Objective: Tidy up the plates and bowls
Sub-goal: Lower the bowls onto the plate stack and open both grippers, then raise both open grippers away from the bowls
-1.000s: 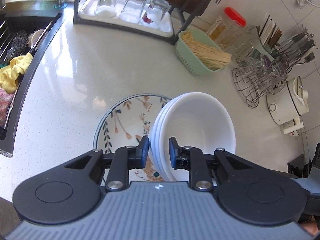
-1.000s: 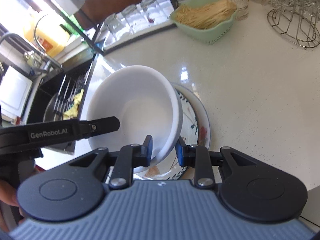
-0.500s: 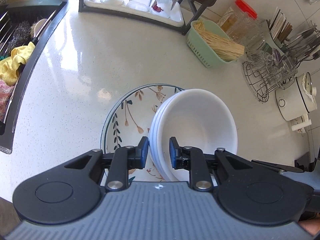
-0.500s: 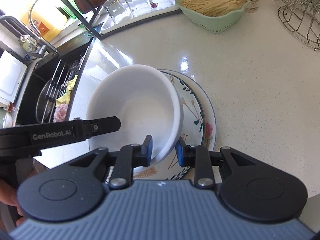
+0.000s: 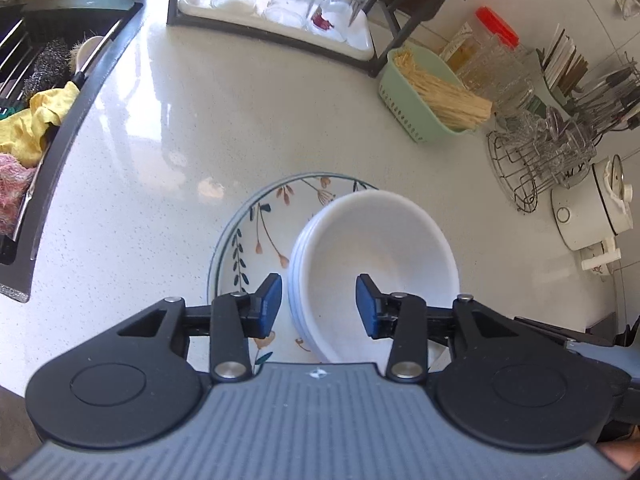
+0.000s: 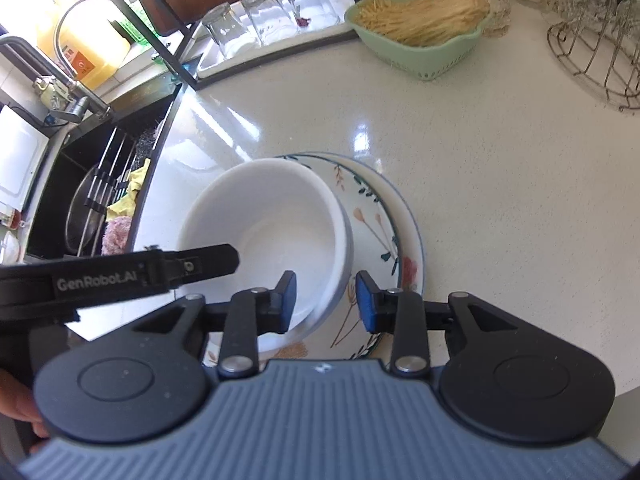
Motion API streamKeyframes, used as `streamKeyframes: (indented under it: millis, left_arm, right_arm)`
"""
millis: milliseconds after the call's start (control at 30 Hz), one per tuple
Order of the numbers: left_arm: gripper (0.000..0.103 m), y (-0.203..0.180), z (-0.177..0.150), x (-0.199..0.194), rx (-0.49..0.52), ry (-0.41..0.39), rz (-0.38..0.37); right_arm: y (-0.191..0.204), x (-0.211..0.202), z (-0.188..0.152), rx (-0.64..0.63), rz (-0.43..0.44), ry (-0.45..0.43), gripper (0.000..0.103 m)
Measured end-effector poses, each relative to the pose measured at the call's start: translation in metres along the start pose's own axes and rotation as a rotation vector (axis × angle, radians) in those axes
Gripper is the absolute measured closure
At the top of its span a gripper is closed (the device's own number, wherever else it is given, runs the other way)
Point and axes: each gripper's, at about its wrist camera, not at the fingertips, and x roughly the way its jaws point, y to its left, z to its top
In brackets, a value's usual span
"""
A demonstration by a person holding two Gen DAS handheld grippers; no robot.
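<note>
A stack of white bowls (image 5: 376, 264) sits on a floral plate (image 5: 260, 232) on the white counter. My left gripper (image 5: 318, 306) is open, its blue pads apart on either side of the stack's left rim. In the right wrist view the same bowls (image 6: 272, 236) rest on the plate (image 6: 384, 232). My right gripper (image 6: 326, 302) is open, its pads astride the stack's right rim without pinching it. The left gripper's finger (image 6: 160, 270) shows at the left of that view.
A black sink (image 5: 36, 80) with cloths and scrubbers lies left. A rack with a tray of upturned glasses (image 5: 288, 4) stands at the back. A green basket of sticks (image 5: 432, 96), a wire glass rack (image 5: 540, 156) and a white pot (image 5: 592, 208) stand right.
Both grippers have opened and let go of the bowl stack's rim. The stack now rests on the floral plate.
</note>
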Motion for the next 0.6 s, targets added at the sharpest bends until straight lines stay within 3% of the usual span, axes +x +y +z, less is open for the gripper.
streamKeyframes:
  millis: [300, 600]
  left_arm:
    - [0.056, -0.011, 0.004, -0.048, 0.049, -0.077, -0.003]
    - [0.056, -0.059, -0.014, -0.130, 0.173, -0.268, 0.035]
  right_arm:
    - [-0.008, -0.041, 0.003, 0.053, 0.046, -0.087, 0.067]
    - [-0.007, -0.103, -0.007, -0.040, 0.081, -0.231, 0.067]
